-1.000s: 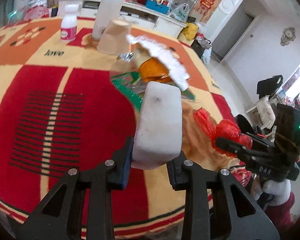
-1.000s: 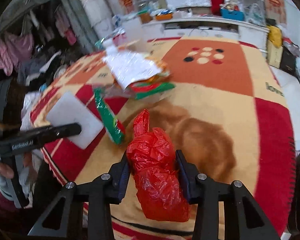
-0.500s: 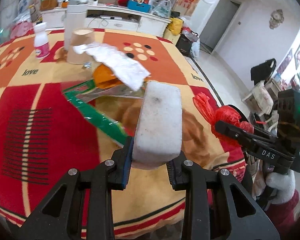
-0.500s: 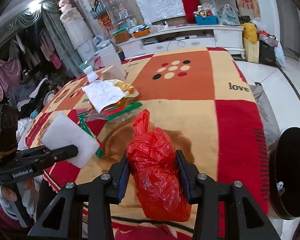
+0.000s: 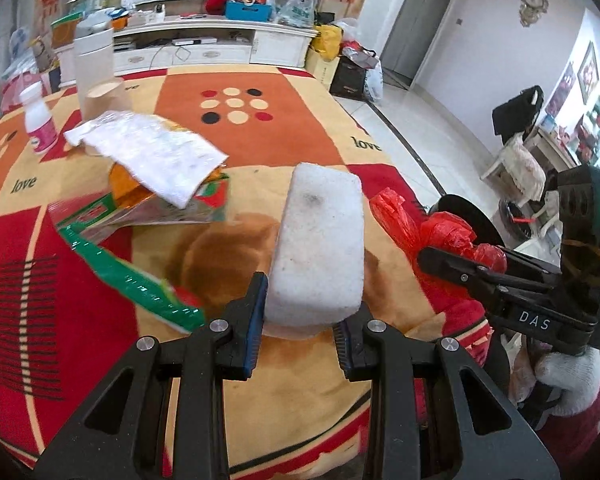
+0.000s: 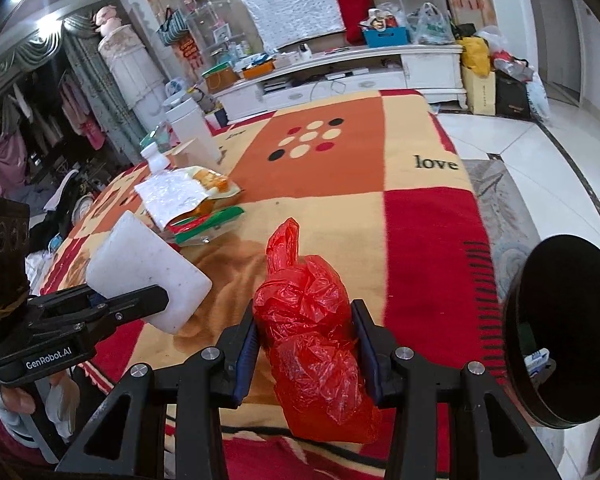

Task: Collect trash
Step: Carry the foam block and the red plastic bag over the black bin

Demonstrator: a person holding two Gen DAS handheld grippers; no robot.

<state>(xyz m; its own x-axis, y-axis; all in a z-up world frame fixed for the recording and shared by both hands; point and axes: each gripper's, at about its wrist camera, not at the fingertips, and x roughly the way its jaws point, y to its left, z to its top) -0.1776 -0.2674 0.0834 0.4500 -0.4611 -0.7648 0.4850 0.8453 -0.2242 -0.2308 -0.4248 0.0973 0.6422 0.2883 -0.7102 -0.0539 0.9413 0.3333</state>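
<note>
Both tongs pinch trash: left tongs (image 5: 300,330) a foam block (image 5: 318,248), right tongs (image 6: 306,350) a red bag (image 6: 312,336), its bottom hidden.

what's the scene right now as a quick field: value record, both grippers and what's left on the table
left gripper: shut on white foam block
right gripper: shut on red plastic bag
table cover: red, orange and cream blanket
left on table: pile of wrappers, green wrapper, paper cup, small white bottle
black bin: beside the table, at right gripper's side
</note>
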